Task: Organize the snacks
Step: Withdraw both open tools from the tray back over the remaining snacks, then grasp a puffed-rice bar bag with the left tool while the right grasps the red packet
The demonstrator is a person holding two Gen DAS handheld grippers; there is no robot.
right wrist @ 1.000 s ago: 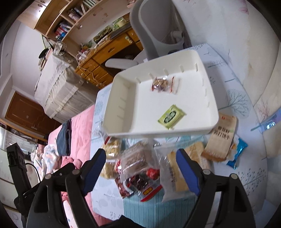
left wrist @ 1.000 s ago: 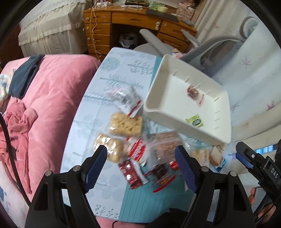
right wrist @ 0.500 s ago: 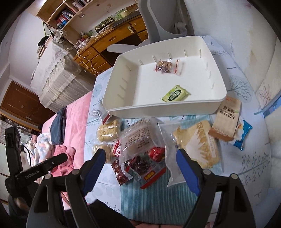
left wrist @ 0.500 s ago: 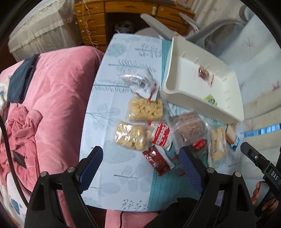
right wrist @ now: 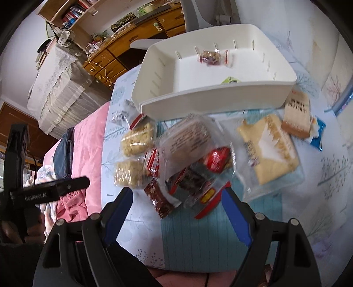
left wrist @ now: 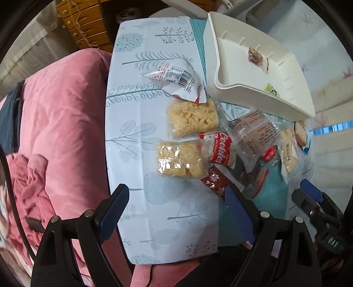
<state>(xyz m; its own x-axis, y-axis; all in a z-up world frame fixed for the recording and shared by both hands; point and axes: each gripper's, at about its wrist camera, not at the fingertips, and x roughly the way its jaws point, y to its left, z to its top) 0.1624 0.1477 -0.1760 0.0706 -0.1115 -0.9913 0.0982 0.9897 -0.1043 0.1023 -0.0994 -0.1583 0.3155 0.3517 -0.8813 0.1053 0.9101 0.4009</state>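
Several wrapped snacks lie in a pile on the patterned tablecloth in front of a white tray (left wrist: pixel 260 92) (right wrist: pixel 209 99). In the pile are two rice-crisp packs (left wrist: pixel 192 118) (left wrist: pixel 179 160), a red cookie pack (left wrist: pixel 220 150), a clear bag of brown cake (right wrist: pixel 187 141) and a dark red wrapper (right wrist: pixel 161 198). The tray holds a dark wrapped sweet (right wrist: pixel 209 57) and a green packet (right wrist: pixel 230 80). My left gripper (left wrist: pixel 174 194) points straight down at bare cloth just short of the rice-crisp packs, open and empty. My right gripper (right wrist: pixel 176 194) hovers open over the dark red wrapper, touching nothing.
A large cracker pack (right wrist: pixel 269 150), a brown packet (right wrist: pixel 296 114) and a blue packet (right wrist: pixel 317 134) lie right of the pile. Pink bedding (left wrist: pixel 55 110) borders the table's left edge. A wooden desk (right wrist: pixel 132 42) and a grey chair (right wrist: pixel 198 13) stand behind the tray.
Both grippers have come down closer to the snack pile. The left gripper's jaws have spread wider, and it has shifted towards the left side of the pile.
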